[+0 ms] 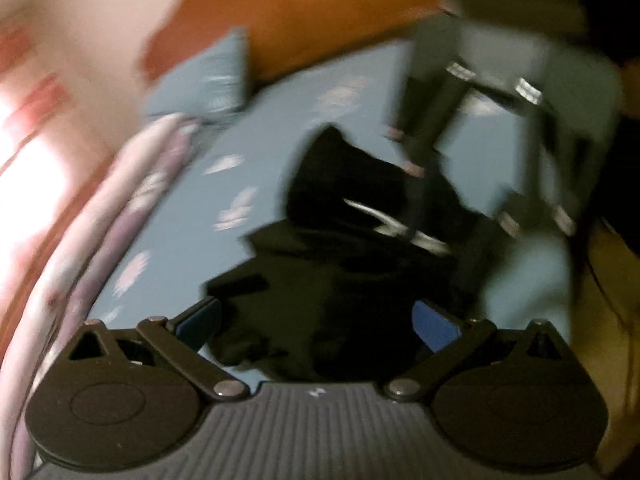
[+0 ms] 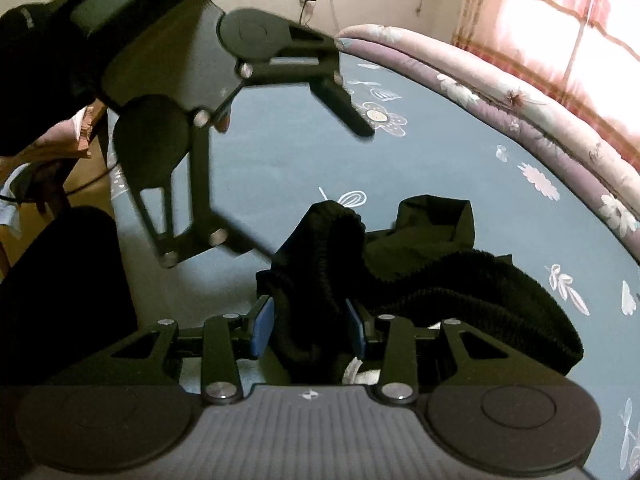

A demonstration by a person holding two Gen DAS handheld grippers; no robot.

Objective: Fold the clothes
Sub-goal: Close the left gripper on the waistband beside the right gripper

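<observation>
A black ribbed knit garment [image 2: 440,280] lies bunched on a bed with a blue flower-printed sheet [image 2: 280,152]. The right hand-held gripper [image 2: 310,326] pinches a fold of it. The left hand-held gripper [image 2: 320,196] hangs above, fingers spread and holding nothing. A red-checked curtain [image 2: 560,20] glows behind the bed.

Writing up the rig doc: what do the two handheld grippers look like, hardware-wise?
Both match. The right gripper has a grey ribbed body, round black side discs, black linkage bars with silver pivot bolts, blue pads on the fingers and a small white mark on the body. The left gripper is the same build, blurred in its own view. No cables visible on either.
</observation>
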